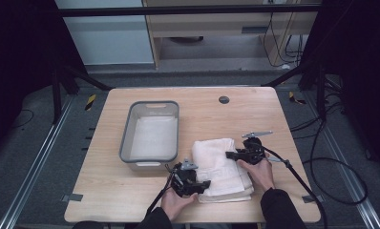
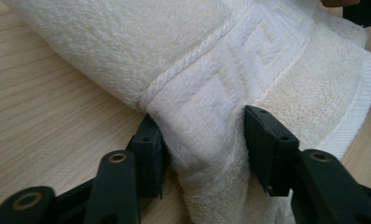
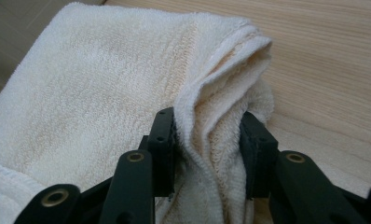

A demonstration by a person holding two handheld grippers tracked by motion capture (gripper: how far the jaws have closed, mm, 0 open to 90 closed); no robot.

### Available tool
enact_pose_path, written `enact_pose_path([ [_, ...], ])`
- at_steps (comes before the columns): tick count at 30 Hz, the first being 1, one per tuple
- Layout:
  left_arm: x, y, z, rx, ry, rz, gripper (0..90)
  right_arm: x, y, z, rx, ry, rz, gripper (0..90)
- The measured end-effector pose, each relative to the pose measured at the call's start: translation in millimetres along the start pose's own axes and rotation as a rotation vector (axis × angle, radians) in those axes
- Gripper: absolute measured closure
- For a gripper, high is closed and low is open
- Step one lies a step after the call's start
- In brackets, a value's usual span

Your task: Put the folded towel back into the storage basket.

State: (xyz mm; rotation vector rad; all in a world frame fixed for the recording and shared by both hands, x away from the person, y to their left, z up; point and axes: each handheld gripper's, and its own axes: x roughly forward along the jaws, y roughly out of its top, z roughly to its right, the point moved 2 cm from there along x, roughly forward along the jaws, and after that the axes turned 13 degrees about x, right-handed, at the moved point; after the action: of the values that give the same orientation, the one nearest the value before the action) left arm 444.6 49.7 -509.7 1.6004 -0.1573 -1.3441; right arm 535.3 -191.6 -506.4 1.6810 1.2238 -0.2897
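Towel [image 1: 220, 166] between both grippers' fingers [image 2: 148, 156]

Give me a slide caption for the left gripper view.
Left gripper fingers pinch a bunched fold of the white towel on the wooden table.

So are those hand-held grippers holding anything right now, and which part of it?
Both pinch the folded white towel: the left hand-held gripper on a bunched corner by its patterned border, the right hand-held gripper on a gathered fold at its edge.
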Motion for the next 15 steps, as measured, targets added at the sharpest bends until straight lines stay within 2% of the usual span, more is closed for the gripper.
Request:
enact_pose_path([
  [2,-1.6,0.5,2.0,-0.004,0.008,0.004,56.3,-1.2,0.2,-0.7,-0.008,0.003,0.0,65.7],
  [6,-2.9,0.6,2.4,-0.012,-0.006,0.017,64.1,-1.9,0.5,-1.8,-0.001,0.01,0.011,67.4],
  [10,-4.2,1.0,0.9,-0.029,-0.02,0.024,66.4,-5.3,1.8,-3.0,0.004,0.017,0.019,68.0],
  [15,-8.7,2.7,2.1,-0.023,-0.031,0.041,68.0,-13.0,3.9,-5.9,0.007,0.03,0.041,68.2],
])
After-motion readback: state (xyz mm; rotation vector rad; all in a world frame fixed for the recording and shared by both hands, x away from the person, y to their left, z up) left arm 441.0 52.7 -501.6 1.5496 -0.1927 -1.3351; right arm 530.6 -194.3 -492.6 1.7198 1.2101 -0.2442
